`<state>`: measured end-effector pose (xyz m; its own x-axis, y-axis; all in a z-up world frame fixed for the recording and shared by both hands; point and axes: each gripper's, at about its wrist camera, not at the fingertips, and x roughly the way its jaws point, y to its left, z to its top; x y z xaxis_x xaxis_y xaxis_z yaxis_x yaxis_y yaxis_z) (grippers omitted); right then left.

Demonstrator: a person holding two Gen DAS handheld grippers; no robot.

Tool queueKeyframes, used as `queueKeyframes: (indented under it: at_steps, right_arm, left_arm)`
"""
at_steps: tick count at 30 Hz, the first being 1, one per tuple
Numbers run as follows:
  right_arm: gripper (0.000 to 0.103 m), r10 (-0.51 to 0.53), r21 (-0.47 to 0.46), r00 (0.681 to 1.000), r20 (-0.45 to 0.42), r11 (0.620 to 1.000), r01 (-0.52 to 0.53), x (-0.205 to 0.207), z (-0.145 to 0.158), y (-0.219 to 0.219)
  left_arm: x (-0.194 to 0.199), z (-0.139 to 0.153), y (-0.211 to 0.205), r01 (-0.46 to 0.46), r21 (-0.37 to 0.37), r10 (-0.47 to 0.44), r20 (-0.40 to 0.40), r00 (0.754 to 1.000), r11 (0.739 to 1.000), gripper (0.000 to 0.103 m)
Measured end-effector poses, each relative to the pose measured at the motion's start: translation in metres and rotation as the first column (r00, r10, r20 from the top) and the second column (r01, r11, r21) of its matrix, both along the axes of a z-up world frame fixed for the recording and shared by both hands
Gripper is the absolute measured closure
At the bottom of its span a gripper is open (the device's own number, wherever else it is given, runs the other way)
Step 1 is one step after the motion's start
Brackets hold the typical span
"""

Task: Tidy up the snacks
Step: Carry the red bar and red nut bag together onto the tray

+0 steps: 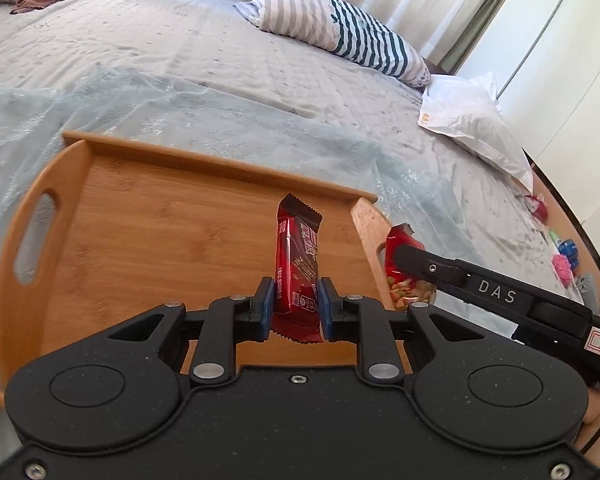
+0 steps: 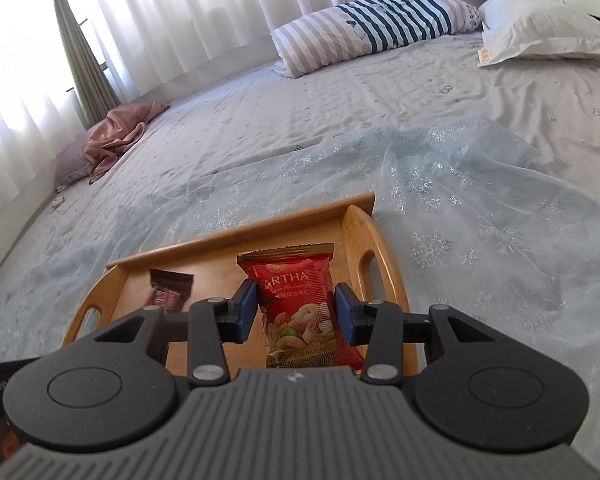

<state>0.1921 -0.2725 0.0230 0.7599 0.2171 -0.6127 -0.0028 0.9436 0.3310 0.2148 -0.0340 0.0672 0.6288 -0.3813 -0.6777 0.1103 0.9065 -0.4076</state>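
Note:
A wooden tray [image 1: 100, 184] with cut-out handles lies on the bed. My left gripper [image 1: 296, 300] is shut on a dark red chocolate bar wrapper [image 1: 298, 256], held upright over the tray's floor. My right gripper [image 2: 296, 308] is shut on a red packet of mixed nuts [image 2: 300, 304], held above the tray [image 2: 356, 232] near its right handle. In the left wrist view the right gripper [image 1: 404, 256] comes in from the right with the nut packet [image 1: 400, 276] at the tray's right rim. The chocolate bar [image 2: 170, 290] shows blurred at the left in the right wrist view.
The tray rests on a sheer pale-blue cloth [image 2: 460, 200] spread over the bed. A striped pillow [image 2: 372, 24] and a white pillow [image 2: 540, 28] lie at the far side. A brown garment [image 2: 116, 140] sits by the curtains. Small colourful items [image 1: 560, 256] lie at the bed's right edge.

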Motion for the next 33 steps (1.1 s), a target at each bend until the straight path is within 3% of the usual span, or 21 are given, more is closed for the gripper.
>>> queueKeyframes:
  at_steps: [14,33]
  right_arm:
    - [0.056,-0.018,0.016,0.997,-0.08,1.0,0.02,0.068,-0.021,-0.001]
    - [0.056,0.002,0.029,0.995,-0.099,1.0,0.001,0.093,-0.036,0.007]
  left_arm:
    - [0.067,-0.037,-0.02,-0.026,-0.083,0.021,-0.058,0.998,0.996,0.082]
    - [0.099,-0.06,-0.016,-0.082,-0.109,0.073,-0.087,0.994,0.991,0.081]
